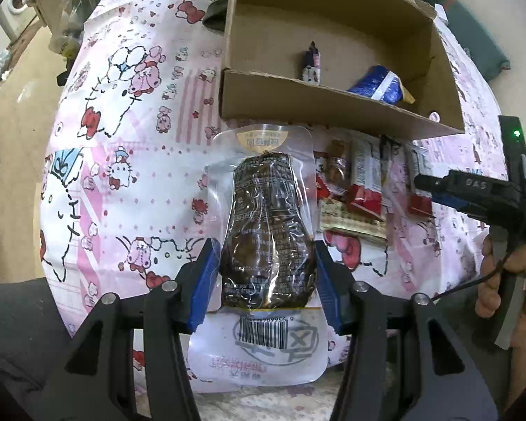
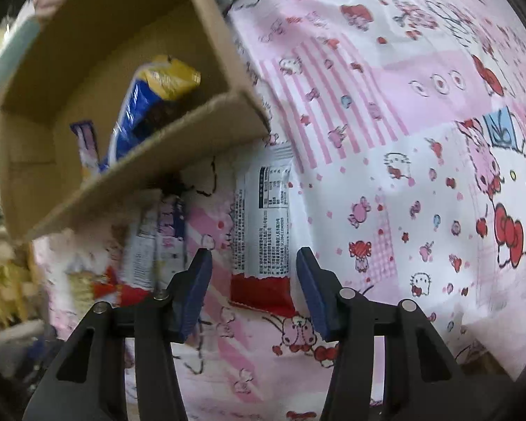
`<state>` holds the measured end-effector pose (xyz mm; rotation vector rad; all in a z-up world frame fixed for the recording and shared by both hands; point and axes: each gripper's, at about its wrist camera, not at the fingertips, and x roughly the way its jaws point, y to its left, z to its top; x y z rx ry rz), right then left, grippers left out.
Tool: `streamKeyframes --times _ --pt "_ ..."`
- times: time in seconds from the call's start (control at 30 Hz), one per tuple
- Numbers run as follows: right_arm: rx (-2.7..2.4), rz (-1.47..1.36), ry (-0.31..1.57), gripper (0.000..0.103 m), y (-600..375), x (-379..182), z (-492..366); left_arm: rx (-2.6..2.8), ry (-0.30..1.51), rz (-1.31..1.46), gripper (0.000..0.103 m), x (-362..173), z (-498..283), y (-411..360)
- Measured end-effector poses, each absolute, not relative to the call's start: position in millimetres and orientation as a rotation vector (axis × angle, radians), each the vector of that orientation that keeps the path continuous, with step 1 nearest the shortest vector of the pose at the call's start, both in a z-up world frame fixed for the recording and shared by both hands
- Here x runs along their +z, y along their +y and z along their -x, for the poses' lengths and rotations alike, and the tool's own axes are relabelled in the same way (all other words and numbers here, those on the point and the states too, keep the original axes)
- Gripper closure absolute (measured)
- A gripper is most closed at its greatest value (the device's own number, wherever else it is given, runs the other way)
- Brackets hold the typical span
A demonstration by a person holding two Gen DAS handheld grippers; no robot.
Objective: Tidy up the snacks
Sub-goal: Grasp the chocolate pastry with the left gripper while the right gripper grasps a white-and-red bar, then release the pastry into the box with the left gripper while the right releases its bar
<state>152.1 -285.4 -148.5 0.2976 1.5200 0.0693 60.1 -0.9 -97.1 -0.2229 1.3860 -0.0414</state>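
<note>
Already boxed: your cardboard box (image 1: 333,35), at 12 o'clock in the left view, holds two things so far, a blue and yellow snack bag (image 1: 378,86) and a small purple packet (image 1: 312,65) standing beside it.
In hand: your left gripper (image 1: 267,270) has its fingers (image 1: 203,277) clamped on the clear vacuum pouch (image 1: 266,231) with the dark food inside; it hangs short of the box, at about 6 o'clock from its front wall.
Right side: your right gripper (image 2: 254,291) has its fingers apart and empty, straddling the red-and-white wrapper (image 2: 263,231) without touching it, as far as I can tell.
Left to do: a row of packets (image 1: 368,189) lies on the Hello Kitty sheet (image 1: 129,161), just in front of the box.
Progress: I judge you under halfway.
</note>
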Motion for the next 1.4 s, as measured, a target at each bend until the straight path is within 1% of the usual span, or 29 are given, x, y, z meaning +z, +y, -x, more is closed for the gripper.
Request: streamKeyframes --times 0.1,0.13,0.17,0.37,0.63,0.8,0.93,1.07,1.2,1.4 --pt "0.046 -0.207 1.535 0.052 -276 -157 -154 -0.037 1.387 0.222 0.054 -99 -60 -2" --pt "0.039 -0.185 1.535 0.059 -274 -158 -154 -0.038 1.388 0.220 0.055 -100 -61 -4" --pt "0.029 -0.160 1.529 0.069 -272 -157 -154 -0.039 1.386 0.217 0.054 -100 -60 -4" --pt "0.087 -0.221 1.470 0.069 -272 -134 -138 -0.030 1.371 0.197 0.054 -98 -59 -6" --pt "0.296 -0.357 1.433 0.069 -259 -98 -80 -0.018 1.357 0.238 0.055 -88 -45 2" --pt "0.395 -0.445 1.349 0.069 -256 -65 -61 0.029 1.280 0.265 0.055 -68 -40 9" --pt "0.453 -0.449 1.260 0.069 -256 -33 -62 0.030 1.187 0.232 0.055 -41 -47 6" --pt "0.468 -0.404 1.191 0.069 -248 -12 -68 0.015 1.147 0.236 0.055 -24 -68 4" --pt "0.480 -0.397 1.134 0.069 -247 -5 -85 -0.004 1.119 0.214 0.055 -10 -97 -2" --pt "0.458 -0.418 1.089 0.069 -247 -10 -125 -0.034 1.107 0.189 0.054 -1 -130 -14"
